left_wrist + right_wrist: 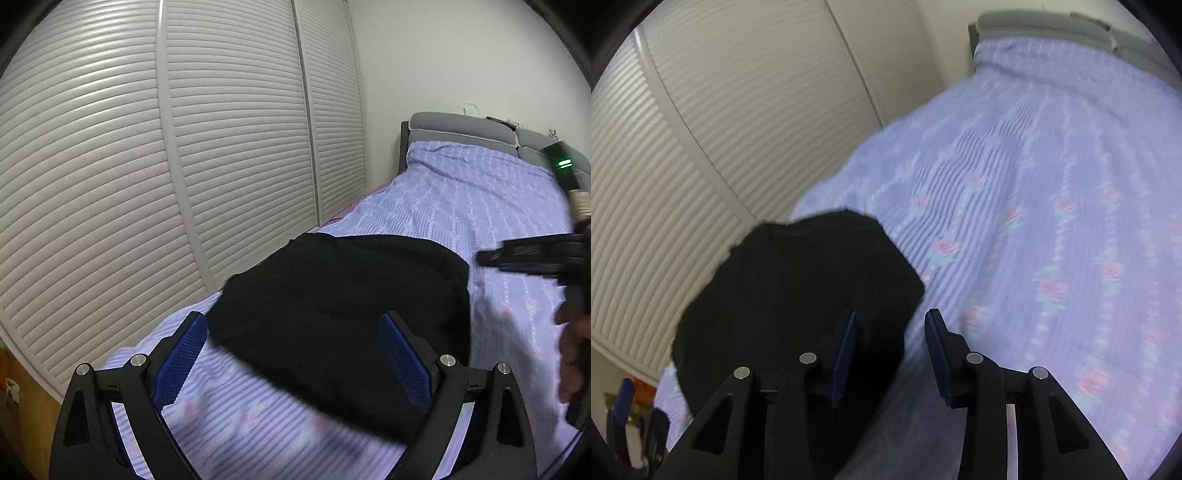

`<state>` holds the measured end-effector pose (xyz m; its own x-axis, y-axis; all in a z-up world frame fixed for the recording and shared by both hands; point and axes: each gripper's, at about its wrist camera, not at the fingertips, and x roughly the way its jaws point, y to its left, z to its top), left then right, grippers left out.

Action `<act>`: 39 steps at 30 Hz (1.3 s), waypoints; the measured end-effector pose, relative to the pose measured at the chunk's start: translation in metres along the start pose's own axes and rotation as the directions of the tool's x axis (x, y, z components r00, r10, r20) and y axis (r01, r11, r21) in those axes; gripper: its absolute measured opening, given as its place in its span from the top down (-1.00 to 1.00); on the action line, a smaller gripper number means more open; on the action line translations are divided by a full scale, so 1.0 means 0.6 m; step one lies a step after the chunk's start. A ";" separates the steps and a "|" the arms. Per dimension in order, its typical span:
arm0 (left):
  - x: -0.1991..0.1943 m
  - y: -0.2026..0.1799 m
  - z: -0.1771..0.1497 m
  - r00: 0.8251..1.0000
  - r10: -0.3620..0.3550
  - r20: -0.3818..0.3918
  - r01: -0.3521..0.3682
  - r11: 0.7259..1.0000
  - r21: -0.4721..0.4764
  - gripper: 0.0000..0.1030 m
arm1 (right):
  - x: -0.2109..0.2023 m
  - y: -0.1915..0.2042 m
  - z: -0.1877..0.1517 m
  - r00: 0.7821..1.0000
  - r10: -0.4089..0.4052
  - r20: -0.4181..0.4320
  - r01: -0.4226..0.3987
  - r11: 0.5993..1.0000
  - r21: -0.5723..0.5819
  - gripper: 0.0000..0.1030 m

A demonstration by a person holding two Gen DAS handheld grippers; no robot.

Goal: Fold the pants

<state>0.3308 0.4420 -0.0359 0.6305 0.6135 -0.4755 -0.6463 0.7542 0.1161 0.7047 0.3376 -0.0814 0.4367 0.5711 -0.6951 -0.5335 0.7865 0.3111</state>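
The black pants [340, 302] lie in a folded, compact heap on the lilac striped bedsheet [480, 192], close to the bed's left edge. My left gripper [291, 317] hovers open and wide over the near part of the heap, its blue pads [181, 354] touching nothing. In the right wrist view the pants [790, 295] fill the lower left. My right gripper [892, 314] is open over their right edge, with no cloth pinched between its pads. In the left wrist view the right gripper [495, 256] appears blurred at the far right, held by a person's hand [572, 350].
White louvred wardrobe doors [184, 147] stand close along the bed's left side, with a narrow gap between. A grey padded headboard [461, 125] closes the far end against a white wall. The bedsheet [1052, 221] stretches to the right of the pants.
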 end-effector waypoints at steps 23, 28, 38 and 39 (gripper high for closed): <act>-0.701 0.049 -0.189 0.930 -0.356 0.093 0.354 0.934 0.044 -1.00 | -0.883 0.184 -0.556 0.794 -0.314 0.520 0.427 0.897 -0.110 -0.87; -0.807 -0.006 -0.217 0.872 -0.476 0.110 0.464 0.878 0.119 -1.00 | -1.002 0.152 -0.646 0.752 -0.424 0.505 0.494 0.869 -0.007 -0.97; -0.924 -0.100 -0.307 0.817 -0.551 0.168 0.505 0.826 0.251 -1.00 | -1.122 0.081 -0.801 0.631 -0.599 0.493 0.612 0.775 0.157 -0.97; -0.923 -0.106 -0.314 0.819 -0.549 0.168 0.504 0.827 0.251 -1.00 | -1.126 0.073 -0.813 0.615 -0.608 0.502 0.620 0.766 0.169 -0.97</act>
<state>-0.0585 0.0098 0.0557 0.9432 0.1271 -0.3068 -0.1092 0.9912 0.0751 0.0328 -0.1283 0.0859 0.9567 -0.0095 -0.2910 -0.0156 0.9964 -0.0838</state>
